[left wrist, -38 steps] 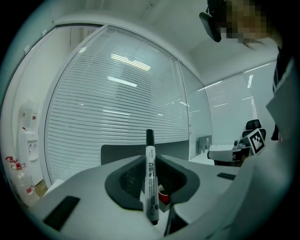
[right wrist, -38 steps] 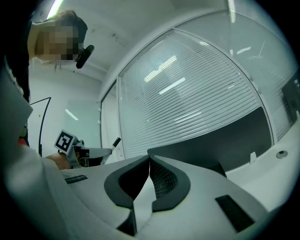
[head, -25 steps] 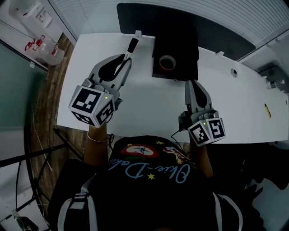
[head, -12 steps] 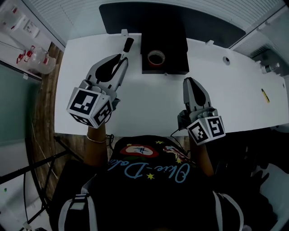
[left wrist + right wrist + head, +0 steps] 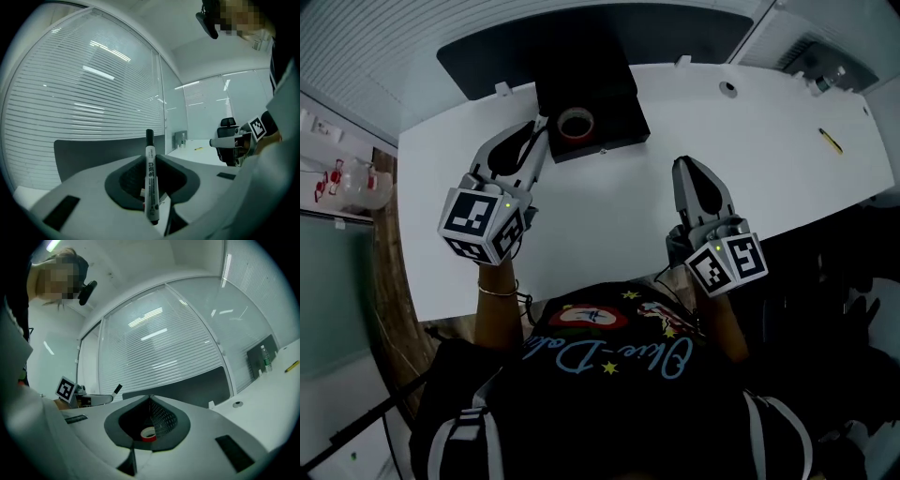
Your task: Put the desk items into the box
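Observation:
A black marker (image 5: 151, 187) stands upright between the jaws of my left gripper (image 5: 151, 158), which is shut on it. In the head view that left gripper (image 5: 536, 134) reaches the left edge of the black box (image 5: 609, 89) at the desk's far side. A red tape roll (image 5: 575, 123) lies inside the box. My right gripper (image 5: 687, 167) hovers over the white desk (image 5: 609, 206), right of the box and nearer to me, with its jaws shut and nothing in them. In the right gripper view the tape roll (image 5: 148, 433) shows below the gripper's (image 5: 150, 398) tips.
A yellow pen (image 5: 831, 141) lies far right on the desk. A round cable hole (image 5: 728, 89) sits near the back edge. A dark panel (image 5: 487, 56) runs behind the desk, with blinds beyond. A bottle (image 5: 265, 361) stands at the far right.
My left gripper has carried the marker from left of the box up to the box's left edge. The right gripper has shifted a little towards the box.

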`<state>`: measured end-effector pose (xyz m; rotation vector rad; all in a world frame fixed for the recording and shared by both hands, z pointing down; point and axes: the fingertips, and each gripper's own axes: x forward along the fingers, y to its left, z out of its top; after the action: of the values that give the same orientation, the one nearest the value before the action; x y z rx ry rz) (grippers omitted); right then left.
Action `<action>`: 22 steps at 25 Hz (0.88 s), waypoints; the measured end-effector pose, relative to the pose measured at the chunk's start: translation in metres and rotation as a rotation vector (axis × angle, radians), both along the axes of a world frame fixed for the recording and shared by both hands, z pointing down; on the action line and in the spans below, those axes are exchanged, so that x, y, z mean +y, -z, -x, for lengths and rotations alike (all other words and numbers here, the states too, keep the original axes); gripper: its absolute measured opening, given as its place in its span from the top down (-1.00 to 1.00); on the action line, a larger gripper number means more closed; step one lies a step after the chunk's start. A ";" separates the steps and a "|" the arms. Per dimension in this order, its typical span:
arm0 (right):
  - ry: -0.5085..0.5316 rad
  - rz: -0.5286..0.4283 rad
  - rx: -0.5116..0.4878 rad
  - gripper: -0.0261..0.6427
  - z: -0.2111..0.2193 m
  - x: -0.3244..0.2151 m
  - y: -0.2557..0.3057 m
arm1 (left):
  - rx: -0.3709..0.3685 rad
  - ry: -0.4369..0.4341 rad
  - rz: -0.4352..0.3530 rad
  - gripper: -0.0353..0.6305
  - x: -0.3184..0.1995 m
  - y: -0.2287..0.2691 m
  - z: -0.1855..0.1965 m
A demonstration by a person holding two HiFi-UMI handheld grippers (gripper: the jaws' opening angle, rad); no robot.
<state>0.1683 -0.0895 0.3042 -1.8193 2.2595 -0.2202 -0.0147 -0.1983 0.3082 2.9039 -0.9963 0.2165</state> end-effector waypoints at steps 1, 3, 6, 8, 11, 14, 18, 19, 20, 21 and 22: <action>-0.018 0.001 0.002 0.88 -0.005 0.003 0.000 | -0.015 -0.013 0.002 0.60 -0.002 -0.004 -0.005; -0.054 0.004 0.005 0.88 -0.016 0.010 -0.001 | -0.050 -0.040 0.000 0.60 -0.005 -0.013 -0.017; -0.100 0.008 0.007 0.88 -0.029 0.020 -0.003 | -0.085 -0.073 0.010 0.60 -0.010 -0.026 -0.034; -0.128 0.012 0.008 0.88 -0.035 0.025 -0.004 | -0.087 -0.093 0.025 0.60 -0.013 -0.033 -0.043; -0.168 0.016 0.003 0.88 -0.043 0.033 -0.005 | -0.120 -0.136 0.040 0.60 -0.015 -0.047 -0.056; -0.208 0.022 0.003 0.88 -0.052 0.042 -0.007 | -0.177 -0.174 0.044 0.60 -0.019 -0.066 -0.065; -0.252 0.034 0.010 0.88 -0.061 0.049 -0.009 | -0.218 -0.208 0.071 0.60 -0.027 -0.089 -0.074; -0.261 0.037 0.010 0.88 -0.062 0.050 -0.010 | -0.226 -0.213 0.078 0.60 -0.029 -0.093 -0.076; -0.270 0.040 0.009 0.88 -0.064 0.052 -0.011 | -0.235 -0.216 0.085 0.60 -0.031 -0.098 -0.078; -0.279 0.042 0.007 0.88 -0.065 0.053 -0.012 | -0.243 -0.219 0.093 0.60 -0.033 -0.102 -0.079; -0.287 0.043 0.005 0.88 -0.066 0.055 -0.013 | -0.251 -0.223 0.103 0.60 -0.033 -0.106 -0.081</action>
<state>0.2343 -0.0345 0.3171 -2.1380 1.9783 -0.2147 0.0660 -0.2316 0.4143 2.9385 -0.6609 0.6370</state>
